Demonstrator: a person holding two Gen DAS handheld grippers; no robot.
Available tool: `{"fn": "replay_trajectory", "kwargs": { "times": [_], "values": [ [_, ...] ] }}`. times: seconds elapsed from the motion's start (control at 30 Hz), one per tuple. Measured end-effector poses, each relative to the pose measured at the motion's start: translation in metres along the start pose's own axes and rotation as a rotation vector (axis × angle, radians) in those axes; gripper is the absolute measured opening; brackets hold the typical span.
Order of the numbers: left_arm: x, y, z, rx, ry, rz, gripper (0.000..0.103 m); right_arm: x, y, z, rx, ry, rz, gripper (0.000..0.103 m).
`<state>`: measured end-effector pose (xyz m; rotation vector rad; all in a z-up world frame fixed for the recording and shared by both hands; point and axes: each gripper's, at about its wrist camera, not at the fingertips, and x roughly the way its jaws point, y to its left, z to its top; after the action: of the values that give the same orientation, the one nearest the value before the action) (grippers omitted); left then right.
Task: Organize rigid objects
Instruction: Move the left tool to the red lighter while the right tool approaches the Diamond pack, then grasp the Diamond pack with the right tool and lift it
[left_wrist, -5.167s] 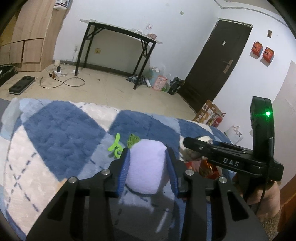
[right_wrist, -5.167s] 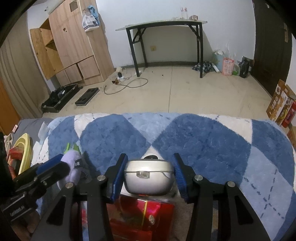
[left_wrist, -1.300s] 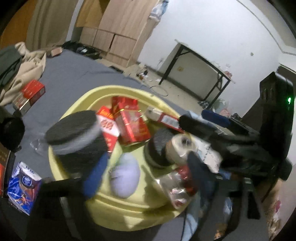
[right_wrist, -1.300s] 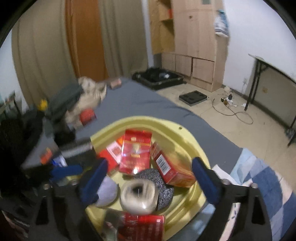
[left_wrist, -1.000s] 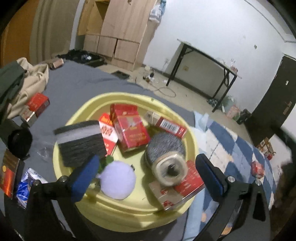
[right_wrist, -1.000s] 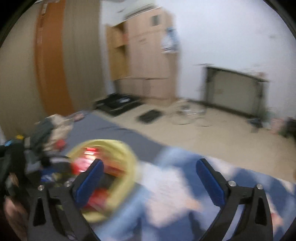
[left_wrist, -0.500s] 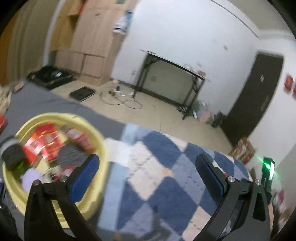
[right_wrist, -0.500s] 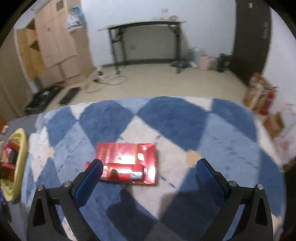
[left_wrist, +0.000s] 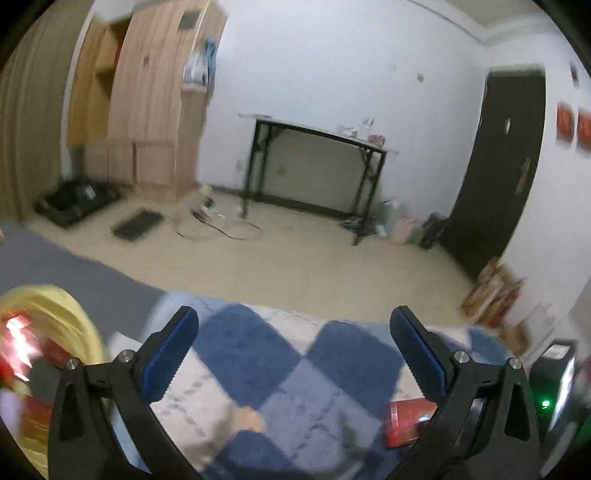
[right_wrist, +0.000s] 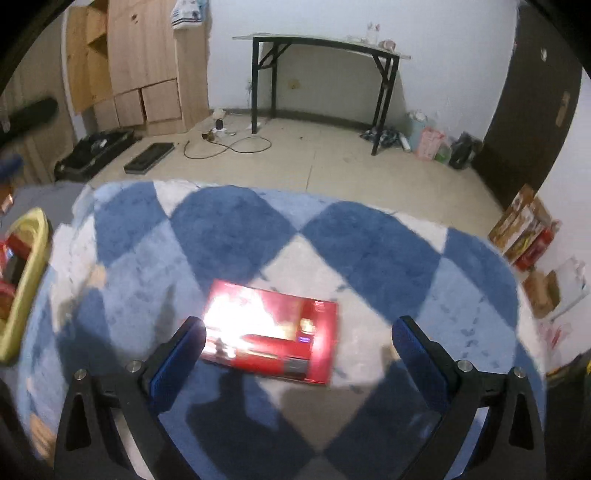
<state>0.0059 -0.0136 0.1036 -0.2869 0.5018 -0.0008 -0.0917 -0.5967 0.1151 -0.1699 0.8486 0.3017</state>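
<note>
A flat glossy red box lies on the blue and white checked blanket, just ahead of my right gripper, which stands open and empty above it. The left wrist view shows the same red box at the lower right, partly behind a finger. My left gripper is open and empty over the blanket. A yellow basin holding red boxes sits at the left edge of the bed; its rim appears blurred in the left wrist view.
Beyond the bed lies a beige floor with a black-legged table, a wooden wardrobe, a dark door and cardboard boxes at the right. Cables and black cases lie on the floor.
Both grippers let go of their objects into the yellow basin and opened. They then swung right, away from the basin; the right one now hovers over the red box on the blanket.
</note>
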Motion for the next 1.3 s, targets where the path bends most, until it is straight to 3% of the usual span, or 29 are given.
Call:
{"fn": "replay_trajectory", "kwargs": {
  "times": [0.07,0.3,0.63,0.7,0.87,0.97,1.07,1.3],
  "values": [
    [0.007,0.01,-0.001,-0.035,0.038,-0.032,0.103,0.002,0.014,0.001,-0.019,-0.001,0.028,0.103],
    [0.024,0.021,-0.007,-0.073,0.102,-0.036,0.103,0.03,0.04,0.002,-0.07,0.067,0.012,0.102],
    [0.026,0.001,-0.013,0.003,0.124,-0.037,0.103,0.043,0.035,0.003,-0.038,0.075,0.007,0.095],
    [0.029,-0.005,-0.016,0.02,0.133,-0.035,0.103,0.041,0.032,0.003,-0.028,0.067,0.013,0.089],
    [0.029,-0.014,-0.018,0.046,0.138,-0.04,0.103,0.042,0.029,0.001,-0.02,0.069,-0.001,0.086],
    [0.028,-0.017,-0.019,0.054,0.137,-0.039,0.103,0.038,0.027,0.002,-0.015,0.05,0.012,0.069],
    [0.028,-0.017,-0.02,0.055,0.138,-0.038,0.103,0.036,0.026,0.001,-0.022,0.044,0.035,0.063],
    [0.03,-0.018,-0.02,0.053,0.141,-0.027,0.103,0.032,0.024,0.0,-0.026,0.034,0.056,0.058]
  ]
}}
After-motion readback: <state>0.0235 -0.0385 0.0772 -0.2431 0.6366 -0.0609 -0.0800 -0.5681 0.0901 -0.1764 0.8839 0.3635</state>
